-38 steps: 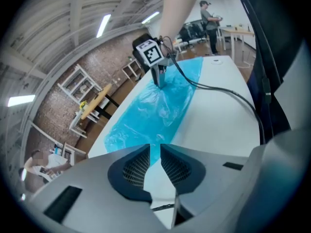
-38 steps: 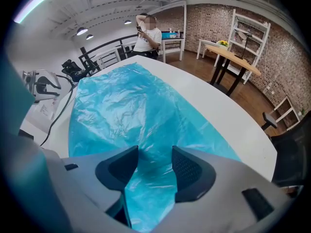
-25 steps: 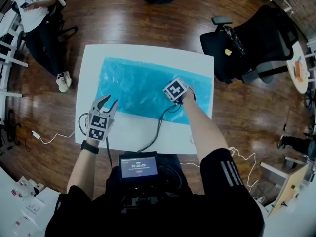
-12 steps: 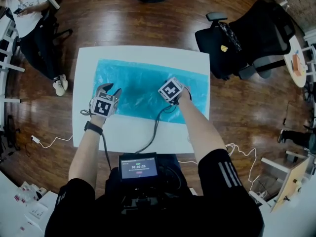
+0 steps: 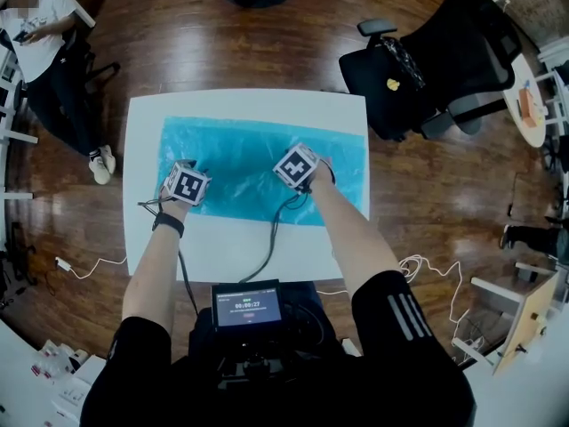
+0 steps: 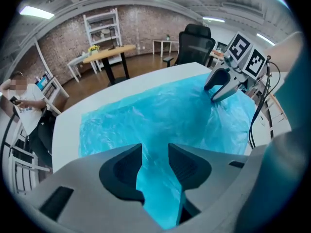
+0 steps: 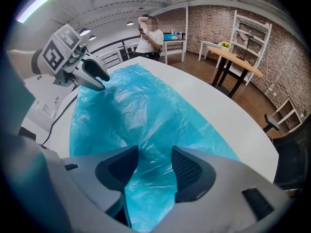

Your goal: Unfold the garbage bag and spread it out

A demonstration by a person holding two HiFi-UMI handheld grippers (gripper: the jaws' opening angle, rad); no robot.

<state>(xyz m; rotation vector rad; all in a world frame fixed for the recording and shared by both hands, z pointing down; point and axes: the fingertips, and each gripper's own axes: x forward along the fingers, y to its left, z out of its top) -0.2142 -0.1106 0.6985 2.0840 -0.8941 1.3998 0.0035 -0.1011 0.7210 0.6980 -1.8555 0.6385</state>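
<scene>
A: Garbage bag (image 5: 249,163), blue film, one item; location and condition?

B: On the white counter (image 5: 240,243), toward its 12 o'clock side; lying open as a wide rectangle, wrinkled; a bare strip of counter left at 6 o'clock.

A: Changes since last entry?

B: Left gripper (image 5: 188,178): a second ago over the bare strip near the counter's 7 o'clock corner; now down over the bag at 9 o'clock of its middle; its jaws have just been opening and stand apart, with blue film showing in the gap but not pinched. Right gripper (image 5: 298,167): unmoved, just to 3 o'clock of the bag's middle; jaws apart, film below them, nothing gripped.

A: Bearing on the task?

B: Judged: unfolding looks mostly done; both tools now sit over the sheet, likely placed to press or draw the wrinkles outward toward 9 and 3 o'clock; thin film may bunch or lift.
</scene>
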